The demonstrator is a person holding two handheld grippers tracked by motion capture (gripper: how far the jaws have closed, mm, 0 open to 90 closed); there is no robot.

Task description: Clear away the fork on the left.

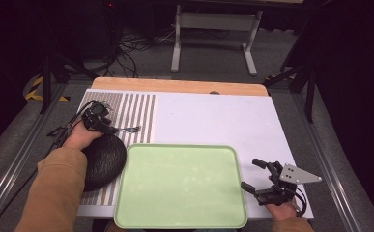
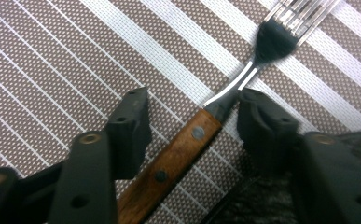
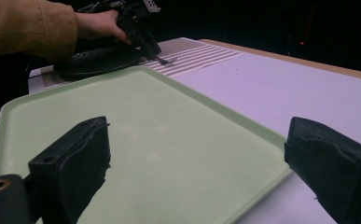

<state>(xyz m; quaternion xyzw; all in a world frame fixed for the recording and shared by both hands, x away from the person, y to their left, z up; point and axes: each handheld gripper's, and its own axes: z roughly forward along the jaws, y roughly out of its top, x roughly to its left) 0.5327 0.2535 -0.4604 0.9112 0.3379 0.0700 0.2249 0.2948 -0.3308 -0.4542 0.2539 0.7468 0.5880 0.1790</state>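
Observation:
A fork [image 1: 129,129] with a wooden handle [image 2: 173,158] and steel tines lies on a brown and white striped placemat [image 1: 136,111]. My left gripper [image 1: 111,126] is down over the fork with the handle's front end between its jaws. In the left gripper view the left gripper [image 2: 194,112] has a gap between its left pad [image 2: 131,121] and the handle, while its right pad [image 2: 262,121] sits close to the fork's neck, so it is open. My right gripper [image 1: 250,173] rests open by the tray's right edge, with nothing between the jaws of the right gripper [image 3: 201,140].
A pale green tray [image 1: 175,146], bare inside, lies at the near middle of the white mat [image 1: 213,116]. A black round dish [image 1: 102,159] sits left of the tray, under the left forearm in its tan sleeve [image 1: 59,193]. The tray's rim [image 3: 29,105] faces the right gripper.

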